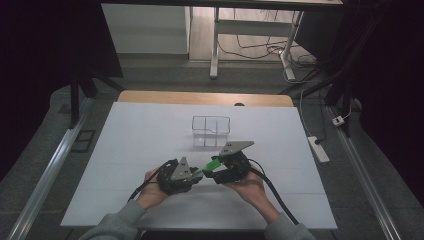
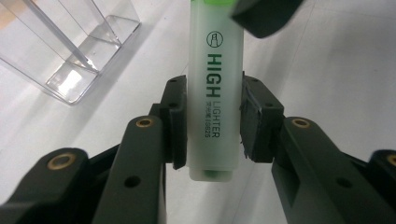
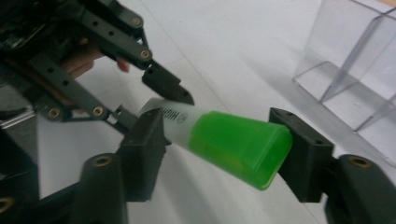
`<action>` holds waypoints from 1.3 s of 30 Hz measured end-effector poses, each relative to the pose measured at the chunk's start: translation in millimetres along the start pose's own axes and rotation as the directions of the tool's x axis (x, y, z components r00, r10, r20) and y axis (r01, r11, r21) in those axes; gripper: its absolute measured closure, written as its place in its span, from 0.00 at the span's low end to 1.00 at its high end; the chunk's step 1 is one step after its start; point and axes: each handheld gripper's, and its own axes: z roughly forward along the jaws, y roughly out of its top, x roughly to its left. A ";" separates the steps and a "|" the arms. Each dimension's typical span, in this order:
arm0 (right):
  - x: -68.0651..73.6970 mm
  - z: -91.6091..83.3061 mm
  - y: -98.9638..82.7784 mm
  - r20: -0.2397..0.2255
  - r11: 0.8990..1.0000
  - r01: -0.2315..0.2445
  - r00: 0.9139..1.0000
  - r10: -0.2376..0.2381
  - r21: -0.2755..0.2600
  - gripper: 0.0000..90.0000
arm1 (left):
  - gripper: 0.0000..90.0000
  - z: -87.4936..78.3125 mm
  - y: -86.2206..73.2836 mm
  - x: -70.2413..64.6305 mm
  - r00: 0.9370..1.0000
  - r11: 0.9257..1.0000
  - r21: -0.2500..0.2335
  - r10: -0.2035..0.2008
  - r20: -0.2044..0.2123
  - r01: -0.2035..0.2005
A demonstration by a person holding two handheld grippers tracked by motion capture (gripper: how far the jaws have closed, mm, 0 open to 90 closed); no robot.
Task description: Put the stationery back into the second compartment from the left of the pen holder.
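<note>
Near the tabletop's (image 1: pixel 150 125) front edge, left gripper (image 2: pixel 212 121) clamps a pale plastic highlighter (image 2: pixel 215 93) marked "HIGH LIGHTER" by its barrel. Right gripper (image 3: pixel 219 140), jaws w/ a slight gap, brackets its glossy green cap (image 3: pixel 238 144); contact can't be told. Clear acrylic box (image 1: pixel 211 131) w/ dividers sits mid-table.

White sheet (image 1: pixel 150 150) covers most of a wood-topped table (image 1: pixel 200 98), which sits on grey carpet floor (image 1: pixel 45 145) with metal rails (image 1: pixel 42 180) running along both sides. Behind it: pale desk frame legs (image 1: pixel 215 45), loose cables (image 1: pixel 260 50) on the floor, white power strip (image 1: pixel 318 148) at right. Room edges dark, black drapes (image 1: pixel 390 75) on both sides; light falls mainly on the table.
</note>
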 end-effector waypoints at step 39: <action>1.8 -13.2 5.6 -0.096 0.995 0.019 0.995 -0.029 -0.099 0.82 | 0.52 1.0 -5.0 6.8 0.999 0.999 0.028 -0.040 -0.036 0.041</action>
